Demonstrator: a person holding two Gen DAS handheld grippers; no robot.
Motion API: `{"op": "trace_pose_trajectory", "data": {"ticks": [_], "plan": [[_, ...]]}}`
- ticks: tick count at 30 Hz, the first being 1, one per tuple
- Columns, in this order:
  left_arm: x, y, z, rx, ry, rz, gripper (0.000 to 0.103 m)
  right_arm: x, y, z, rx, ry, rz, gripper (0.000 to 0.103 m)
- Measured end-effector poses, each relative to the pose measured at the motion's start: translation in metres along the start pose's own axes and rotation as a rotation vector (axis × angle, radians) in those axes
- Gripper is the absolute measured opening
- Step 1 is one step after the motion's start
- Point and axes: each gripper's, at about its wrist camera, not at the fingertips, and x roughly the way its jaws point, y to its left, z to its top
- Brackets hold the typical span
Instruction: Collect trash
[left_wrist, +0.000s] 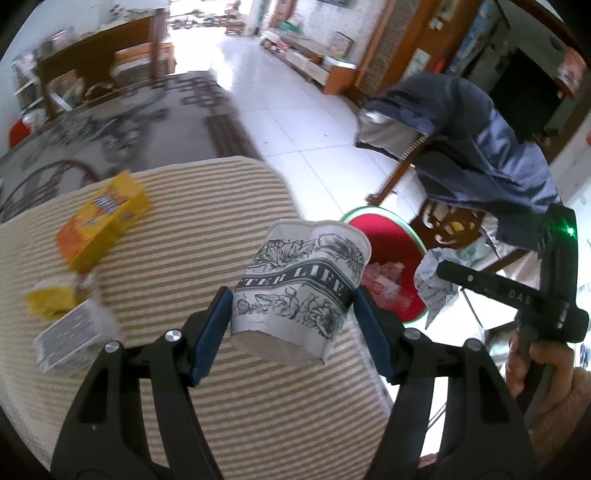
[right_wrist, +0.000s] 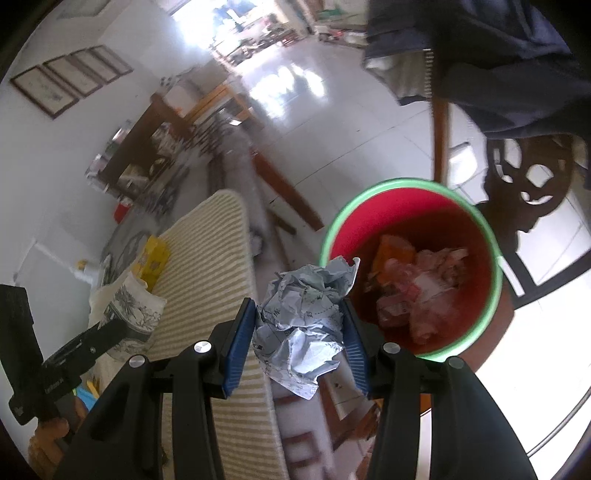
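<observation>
Striped mat (left_wrist: 229, 206) on table, tiled floor beyond. Left gripper (left_wrist: 291, 325) is clamping paper cup (left_wrist: 299, 288) over mat's right edge; right gripper (right_wrist: 301, 332) is gripping crumpled paper (right_wrist: 303, 325) beside red bin (right_wrist: 369, 221).

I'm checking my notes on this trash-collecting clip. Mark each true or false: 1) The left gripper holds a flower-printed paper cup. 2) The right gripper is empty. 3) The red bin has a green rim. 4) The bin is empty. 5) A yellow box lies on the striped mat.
1) True: the left gripper is shut on the flower-printed paper cup.
2) False: the right gripper clamps a crumpled white paper ball.
3) True: the red bin has a green rim.
4) False: it already holds crumpled trash.
5) True: the yellow box lies on the striped mat.
</observation>
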Motion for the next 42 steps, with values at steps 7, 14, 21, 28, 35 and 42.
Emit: {"op": "trace_pose_trajectory", "data": {"ticks": [7,14,21,28,35,42], "plan": [[0.039,-0.047,0.019,0.090,0.057,-0.083,0.065,-0.019,-0.045,0.012,0.099,-0.048,-0.044,0.045],[0.066,-0.081,0.031,0.162,0.103,-0.142,0.065,-0.029,-0.065,0.026,0.137,-0.086,-0.064,0.045],[0.082,-0.089,0.042,0.159,0.121,-0.160,0.082,-0.028,-0.064,0.039,0.140,-0.115,-0.047,0.060],[0.069,-0.068,0.035,0.113,0.109,-0.159,0.083,-0.033,-0.053,0.038,0.120,-0.142,-0.060,0.066],[0.038,-0.026,0.016,0.042,0.074,-0.122,0.083,-0.021,-0.032,0.025,0.104,-0.103,-0.044,0.066],[0.000,0.015,-0.001,-0.010,0.013,-0.095,0.083,-0.004,0.017,0.006,0.024,-0.041,-0.017,0.066]]}}
